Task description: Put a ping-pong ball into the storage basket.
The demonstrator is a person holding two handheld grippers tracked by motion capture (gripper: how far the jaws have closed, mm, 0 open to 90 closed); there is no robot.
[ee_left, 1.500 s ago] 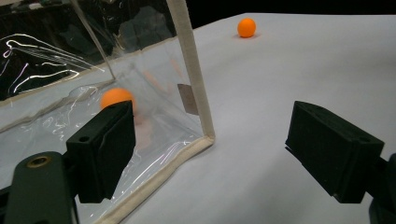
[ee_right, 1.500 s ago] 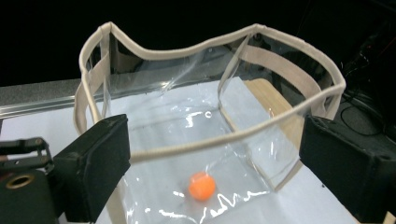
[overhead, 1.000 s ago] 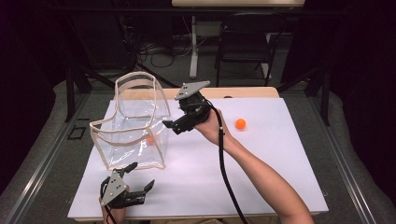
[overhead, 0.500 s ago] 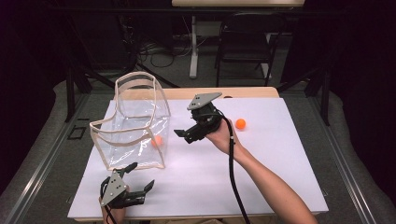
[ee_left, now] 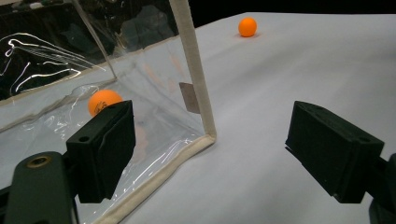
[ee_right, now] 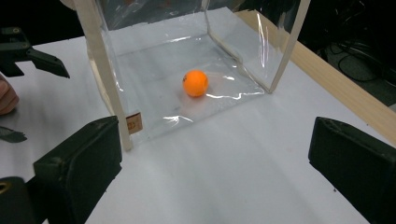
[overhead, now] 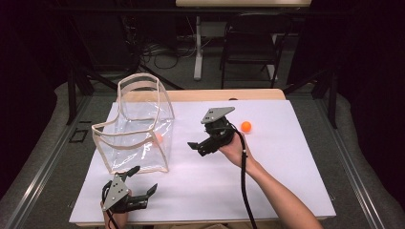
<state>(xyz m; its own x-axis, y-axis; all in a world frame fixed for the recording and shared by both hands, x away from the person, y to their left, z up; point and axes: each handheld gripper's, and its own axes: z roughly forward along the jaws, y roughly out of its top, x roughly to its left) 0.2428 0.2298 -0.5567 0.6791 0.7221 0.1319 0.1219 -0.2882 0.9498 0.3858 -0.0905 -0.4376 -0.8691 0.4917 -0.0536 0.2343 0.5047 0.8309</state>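
Right claw agape, empty, near clear cream-trimmed bag holding orange ball.

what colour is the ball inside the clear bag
Orange; the ball in the clear bag shows best in the right gripper view.

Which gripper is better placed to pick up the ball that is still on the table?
The right gripper. It is open and empty near the table's middle, close to the loose ball. The left gripper sits at the near edge, in front of the bag, much farther away.
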